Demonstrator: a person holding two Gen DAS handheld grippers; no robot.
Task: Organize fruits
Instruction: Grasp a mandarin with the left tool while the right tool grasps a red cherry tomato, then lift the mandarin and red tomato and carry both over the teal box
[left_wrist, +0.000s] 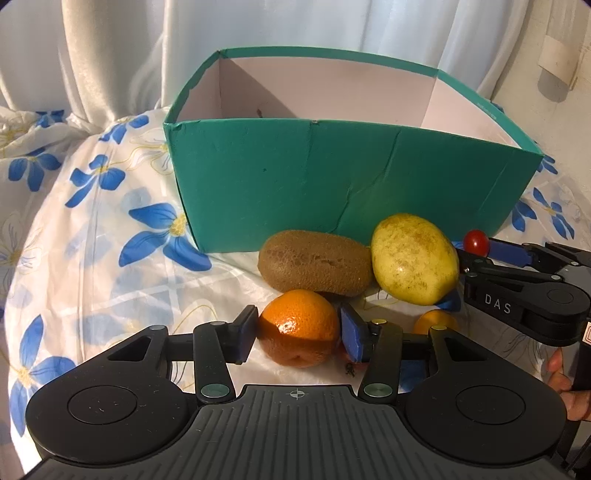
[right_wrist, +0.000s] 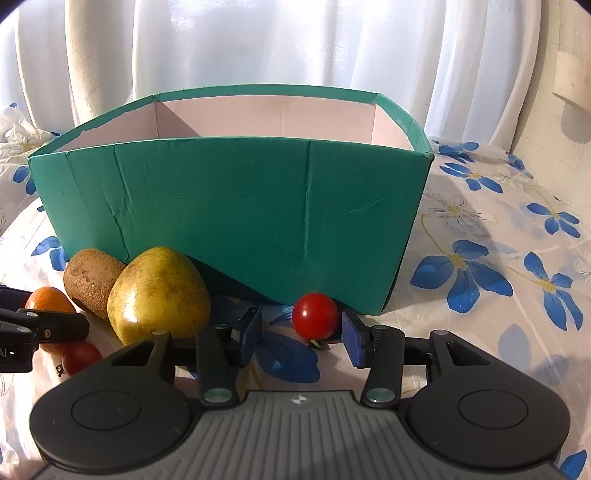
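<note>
My left gripper (left_wrist: 299, 334) is shut on an orange mandarin (left_wrist: 299, 326), both blue pads against its sides, on the cloth. Behind it lie a brown kiwi (left_wrist: 316, 264) and a yellow-green pear (left_wrist: 415, 258), in front of a teal cardboard box (left_wrist: 332, 184). My right gripper (right_wrist: 301, 334) is open around a red cherry tomato (right_wrist: 316, 315); the pads stand apart from it. In the right wrist view the pear (right_wrist: 159, 293), kiwi (right_wrist: 92, 280), mandarin (right_wrist: 50, 301) and a second tomato (right_wrist: 81, 356) lie at the left. A second orange fruit (left_wrist: 436, 321) shows partly.
The box (right_wrist: 229, 218) is open-topped with a pale inside, and nothing shows in the visible part. A white cloth with blue flowers (right_wrist: 480, 277) covers the surface. White curtains (right_wrist: 295, 44) hang behind. The right gripper's body (left_wrist: 524, 291) sits at the right in the left wrist view.
</note>
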